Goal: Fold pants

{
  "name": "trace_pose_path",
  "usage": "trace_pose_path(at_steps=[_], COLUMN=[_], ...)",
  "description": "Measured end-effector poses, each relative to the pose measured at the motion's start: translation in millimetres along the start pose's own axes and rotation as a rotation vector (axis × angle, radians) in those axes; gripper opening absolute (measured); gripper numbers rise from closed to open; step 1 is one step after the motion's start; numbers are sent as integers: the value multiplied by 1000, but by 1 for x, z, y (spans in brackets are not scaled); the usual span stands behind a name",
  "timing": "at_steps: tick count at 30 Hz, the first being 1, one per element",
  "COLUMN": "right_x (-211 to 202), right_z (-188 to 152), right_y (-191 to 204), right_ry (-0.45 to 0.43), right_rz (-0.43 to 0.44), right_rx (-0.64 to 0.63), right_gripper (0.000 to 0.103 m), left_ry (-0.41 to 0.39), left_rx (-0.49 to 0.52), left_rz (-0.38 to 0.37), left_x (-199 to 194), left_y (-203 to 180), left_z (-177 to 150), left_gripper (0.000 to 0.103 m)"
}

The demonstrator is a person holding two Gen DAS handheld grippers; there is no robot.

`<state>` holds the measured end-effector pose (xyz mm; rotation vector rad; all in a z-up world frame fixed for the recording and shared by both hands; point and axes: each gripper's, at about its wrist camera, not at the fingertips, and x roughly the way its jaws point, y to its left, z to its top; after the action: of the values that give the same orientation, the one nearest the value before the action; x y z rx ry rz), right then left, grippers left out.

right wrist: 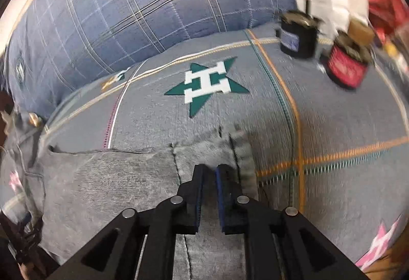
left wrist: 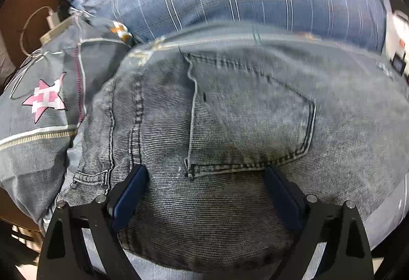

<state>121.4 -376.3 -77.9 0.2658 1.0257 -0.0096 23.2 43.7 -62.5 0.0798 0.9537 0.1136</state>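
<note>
The grey jeans [left wrist: 230,114] lie on a bed with a star-patterned cover [right wrist: 332,126], back pocket up. The left tongs [left wrist: 205,175] hang spread wide over the denim just below the pocket, at six o'clock. The right tongs [right wrist: 209,168] pinch a folded edge of the jeans. At one o'clock stand a black jar [right wrist: 297,36] and a red jar [right wrist: 345,66].

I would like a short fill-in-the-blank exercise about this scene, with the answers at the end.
1. The left tool stands ___ over the back pocket of the grey jeans.
2. The right tool is nearly closed on the jeans' ___.
3. The star printed on the bedsheet ahead of the right tool is ___ and white.

Answers: open; hem; green
</note>
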Motion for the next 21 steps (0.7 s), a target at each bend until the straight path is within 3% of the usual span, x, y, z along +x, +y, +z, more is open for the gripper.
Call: trace_pose_path(at_steps=[4, 7, 10, 13, 15, 16, 17, 19, 21], right_x=[14, -1, -26, -29, -7, 8, 19, 11, -7], right_z=[8, 9, 4, 4, 5, 7, 10, 13, 11], right_y=[-2, -10, -14, 2, 4, 0, -11, -17, -12], right_ry=[7, -10, -75, -53, -19, 13, 8, 4, -19], right_rz=[-25, 40, 86, 183, 145, 85, 98, 122, 127], right_rx=[-31, 25, 71, 46, 34, 38, 90, 156, 133], right_gripper=[9, 12, 12, 15, 20, 22, 22, 22, 22], left_ry=[19, 15, -45, -76, -37, 29, 101, 37, 64], left_rx=[1, -7, -6, -2, 16, 47, 92, 101, 96], left_rz=[12, 0, -34, -85, -97, -58, -18, 5, -2], left_x=[-4, -15, -33, -41, -30, -13, 3, -5, -6], left_y=[-1, -4, -13, -22, -31, -38, -45, -46, -46], left_z=[3, 8, 13, 18, 17, 13, 8, 5, 7], left_gripper=[94, 94, 94, 94, 94, 94, 95, 99, 99])
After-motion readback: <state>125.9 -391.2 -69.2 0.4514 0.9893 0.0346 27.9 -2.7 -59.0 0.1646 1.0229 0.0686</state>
